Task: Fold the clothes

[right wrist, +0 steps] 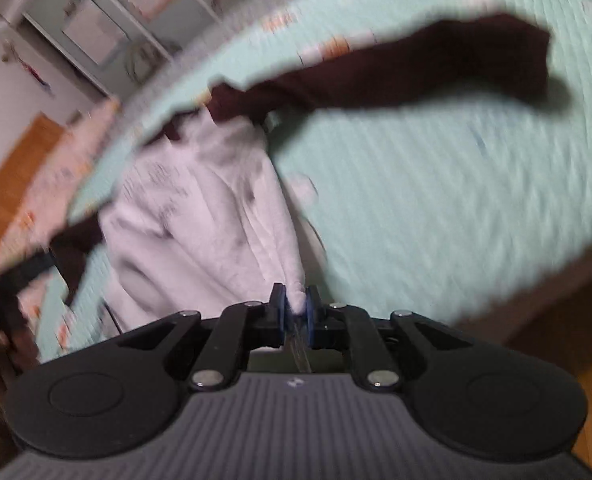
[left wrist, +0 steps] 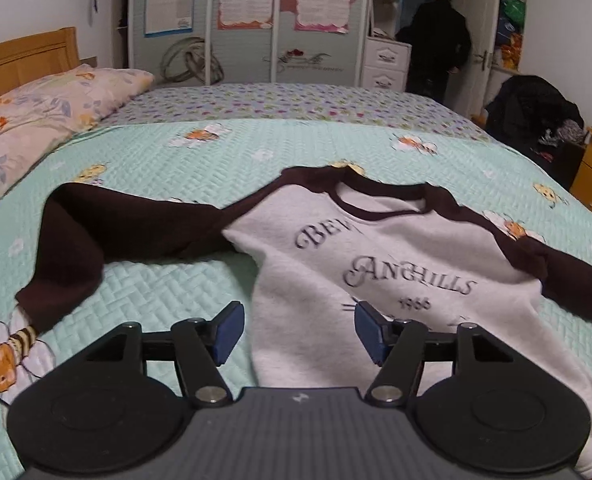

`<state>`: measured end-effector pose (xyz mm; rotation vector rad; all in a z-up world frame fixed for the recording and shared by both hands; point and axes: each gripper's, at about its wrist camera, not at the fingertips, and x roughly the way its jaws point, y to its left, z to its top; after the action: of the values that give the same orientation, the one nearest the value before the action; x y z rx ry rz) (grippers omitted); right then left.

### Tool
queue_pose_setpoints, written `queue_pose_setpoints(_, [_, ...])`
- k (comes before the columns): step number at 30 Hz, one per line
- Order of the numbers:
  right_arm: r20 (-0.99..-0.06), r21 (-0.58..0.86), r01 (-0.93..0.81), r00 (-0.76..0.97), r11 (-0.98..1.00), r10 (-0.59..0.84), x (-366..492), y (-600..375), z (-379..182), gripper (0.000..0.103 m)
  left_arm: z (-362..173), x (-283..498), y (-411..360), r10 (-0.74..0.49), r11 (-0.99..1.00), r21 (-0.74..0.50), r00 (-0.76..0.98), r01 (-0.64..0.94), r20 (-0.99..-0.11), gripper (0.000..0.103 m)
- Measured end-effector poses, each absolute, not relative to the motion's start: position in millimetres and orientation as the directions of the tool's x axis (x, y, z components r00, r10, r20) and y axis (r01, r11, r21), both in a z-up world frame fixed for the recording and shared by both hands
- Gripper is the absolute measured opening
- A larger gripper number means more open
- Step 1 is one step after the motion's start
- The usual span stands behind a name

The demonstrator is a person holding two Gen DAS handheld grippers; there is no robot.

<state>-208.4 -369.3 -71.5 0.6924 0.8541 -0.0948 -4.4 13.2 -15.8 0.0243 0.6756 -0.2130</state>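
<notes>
Left claw [left wrist: 299,334] hovers open and empty over the sweatshirt [left wrist: 376,264] on the bed [left wrist: 176,280]; right claw [right wrist: 295,312] pinches its grey hem.

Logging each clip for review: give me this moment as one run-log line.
grey sweatshirt with dark brown sleeves spread on mint quilted bed cover | left hand-held gripper open above hem | right hand-held gripper shut on hem
</notes>
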Motion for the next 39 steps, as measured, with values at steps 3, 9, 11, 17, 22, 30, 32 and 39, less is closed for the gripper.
queue_pose_setpoints(3, [-0.746,0.404,0.392,0.664,0.827,0.050,-210,-371,-73,0.026,-18,-10,3,-0.213,0.968,-0.029,0.752,0.250,-0.624,0.064])
queue_pose_setpoints(9, [-0.587,0.019,0.407,0.744,0.913,-0.319,-195,-385,-37,0.035,-24,-9,-6,-0.232,0.957,-0.012,0.741,0.290,-0.630,0.066])
queue_pose_setpoints(11, [-0.505,-0.191,0.321,0.778,0.928,-0.373,-172,-378,-37,0.051,-25,-9,-9,-0.236,0.954,-0.007,0.736,0.300,-0.635,0.066])
queue_pose_setpoints(17, [-0.318,-0.640,0.228,0.791,0.734,-0.523,-121,-387,-66,0.078,-26,-8,-9,-0.221,0.955,0.008,0.734,0.295,-0.643,0.068])
queue_pose_setpoints(22, [-0.527,-0.654,0.008,0.712,0.756,-0.464,-92,-426,-91,0.007,-32,-3,-15,-0.212,0.956,0.012,0.721,0.292,-0.659,0.068])
queue_pose_setpoints(30, [-0.551,-0.253,0.143,0.791,0.957,-0.264,-95,-462,-5,0.009,-32,4,-19,-0.238,0.955,-0.020,0.720,0.297,-0.651,0.070])
queue_pose_setpoints(32, [-0.505,-0.140,0.262,0.811,0.955,-0.296,-91,-487,26,0.008,-32,8,-19,-0.247,0.955,-0.038,0.719,0.293,-0.650,0.070])
queue_pose_setpoints(39, [-0.614,-0.097,0.633,0.569,0.768,-0.547,-15,-619,32,0.016,-24,16,-21,-0.322,0.939,-0.106,0.731,0.326,-0.602,0.070])
